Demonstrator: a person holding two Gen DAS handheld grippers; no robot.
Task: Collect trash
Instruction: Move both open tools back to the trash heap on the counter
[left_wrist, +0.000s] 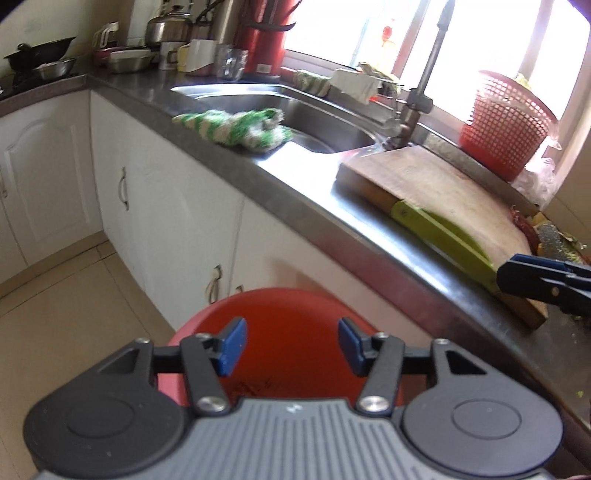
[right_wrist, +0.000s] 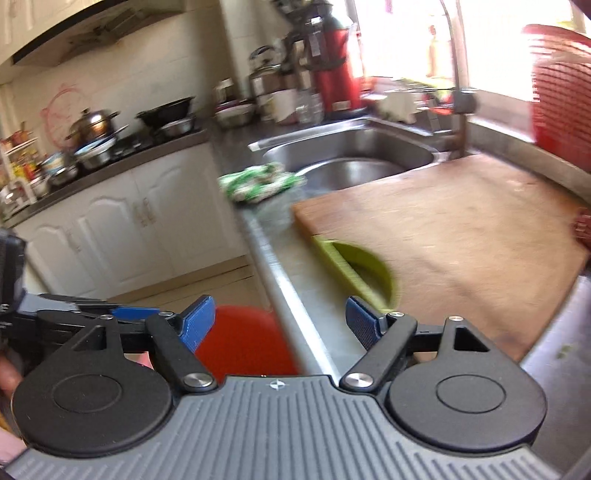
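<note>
While the left gripper (left_wrist: 291, 345) hangs over the red bin (left_wrist: 280, 314), its blue ribbed pads are spread apart with nothing between them. Bin is smooth round plastic, sitting on the tiled floor against the white cabinet doors (left_wrist: 122, 192). Small dark bits of trash (left_wrist: 255, 387) lie inside it, directly under the left pads.

Left to right in the left wrist view: black wok (left_wrist: 40, 51) and steel bowls on the far counter, steel kettle (left_wrist: 168, 27), red thermos (left_wrist: 264, 44), then the rounded stainless sink (left_wrist: 295, 114) with a green-and-white knitted cloth (left_wrist: 236, 127) draped over its near rim. Next is the metal tap (left_wrist: 424, 85), then a worn wooden cutting board (left_wrist: 443, 199) with a lime-green plastic scraper (left_wrist: 443, 236) at its near edge. A red lattice plastic basket (left_wrist: 506, 122) sits on the sill behind. More scraps (left_wrist: 554, 240) (reddish, yellow, green, blurred) are piled at the far right end of the board, well apart from the left gripper and just beyond the right gripper's tip, which enters at the right edge.

Right wrist view: the right gripper (right_wrist: 280, 325) is also spread wide, empty. Between its pads you see the bin's rim at left and the steel counter edge (right_wrist: 295, 295) at right; the scraper lies just ahead of the right-hand pad. A reddish scrap shows at the board's far right edge, well off to the side of the pads. The left gripper's body shows at the left edge of this view, beside the right one. View is motion-blurred.
</note>
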